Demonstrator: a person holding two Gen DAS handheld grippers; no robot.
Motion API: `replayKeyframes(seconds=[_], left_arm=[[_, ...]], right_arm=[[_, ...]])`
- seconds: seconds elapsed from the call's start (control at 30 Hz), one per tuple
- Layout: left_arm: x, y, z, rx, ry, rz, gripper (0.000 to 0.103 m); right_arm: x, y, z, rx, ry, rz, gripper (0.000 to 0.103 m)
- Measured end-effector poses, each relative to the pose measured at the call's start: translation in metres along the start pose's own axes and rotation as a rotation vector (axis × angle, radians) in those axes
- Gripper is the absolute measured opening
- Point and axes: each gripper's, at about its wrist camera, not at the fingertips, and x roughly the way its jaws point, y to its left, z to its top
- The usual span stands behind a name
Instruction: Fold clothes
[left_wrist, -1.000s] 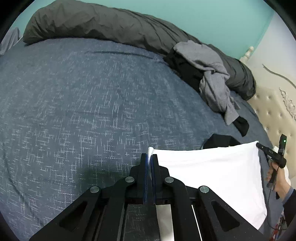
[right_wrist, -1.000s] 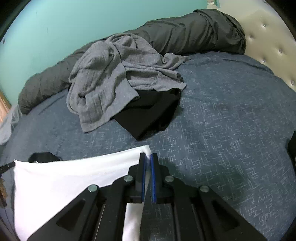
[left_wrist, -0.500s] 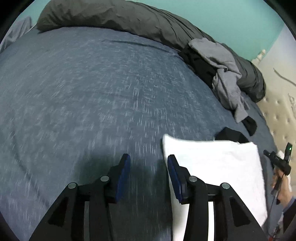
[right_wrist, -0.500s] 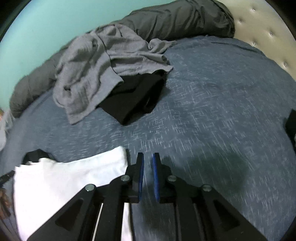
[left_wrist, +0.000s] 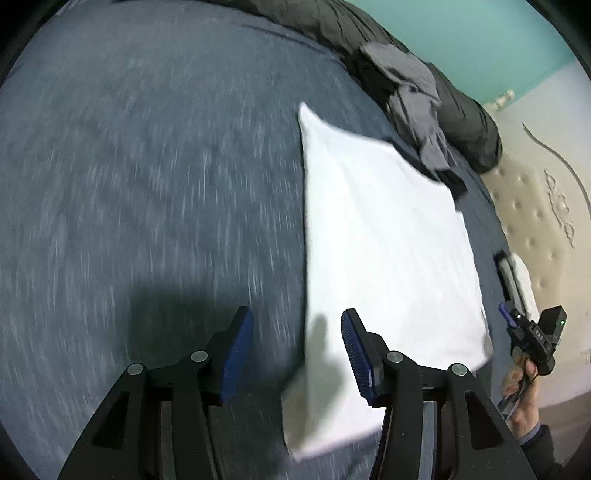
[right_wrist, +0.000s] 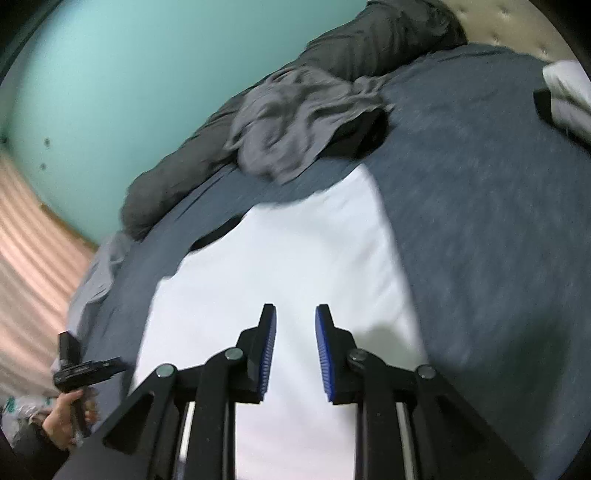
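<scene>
A white folded garment (left_wrist: 384, 236) lies flat on the blue-grey bed; it also shows in the right wrist view (right_wrist: 288, 266). My left gripper (left_wrist: 297, 326) is open and empty, held above the garment's near left edge. My right gripper (right_wrist: 295, 325) is open and empty, held above the garment's near part. A heap of grey and black clothes (left_wrist: 413, 96) lies at the far side of the bed, also in the right wrist view (right_wrist: 295, 122). Both views are blurred by motion.
A rolled dark grey duvet (left_wrist: 332, 22) runs along the teal wall (right_wrist: 110, 74). A padded cream headboard (left_wrist: 535, 206) is at the right. Small folded white and black items (right_wrist: 565, 92) lie near it. The bed sheet (left_wrist: 147, 184) spreads wide on the left.
Both grippers opened and let go of the white garment's far corners, then pulled back toward the near edge. The garment now lies flat on the bed.
</scene>
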Motion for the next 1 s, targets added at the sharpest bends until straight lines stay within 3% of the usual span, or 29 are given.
replayKeyframes(seconds=[0.23, 0.63, 0.7, 0.77, 0.9, 1.0], left_arm=[[-0.007, 0.005, -0.048, -0.059, 0.009, -0.026, 0.054], [0.005, -0.001, -0.078, -0.073, 0.008, -0.062, 0.053], [0.010, -0.002, -0.079, -0.068, 0.010, -0.070, 0.046], [0.012, -0.001, -0.080, -0.068, 0.010, -0.069, 0.018], [0.010, 0.000, -0.080, -0.057, 0.008, -0.087, 0.011], [0.006, -0.001, -0.078, -0.034, 0.003, -0.080, 0.010]], right_arm=[[-0.009, 0.051, -0.068, -0.046, 0.071, 0.102, 0.021], [0.015, 0.085, -0.114, -0.025, 0.137, 0.158, 0.023], [0.027, 0.094, -0.114, -0.039, 0.163, 0.143, 0.023], [0.040, 0.102, -0.112, -0.056, 0.188, 0.123, 0.023], [0.055, 0.110, -0.117, -0.079, 0.228, 0.080, 0.022], [0.068, 0.115, -0.120, -0.109, 0.260, 0.042, 0.012]])
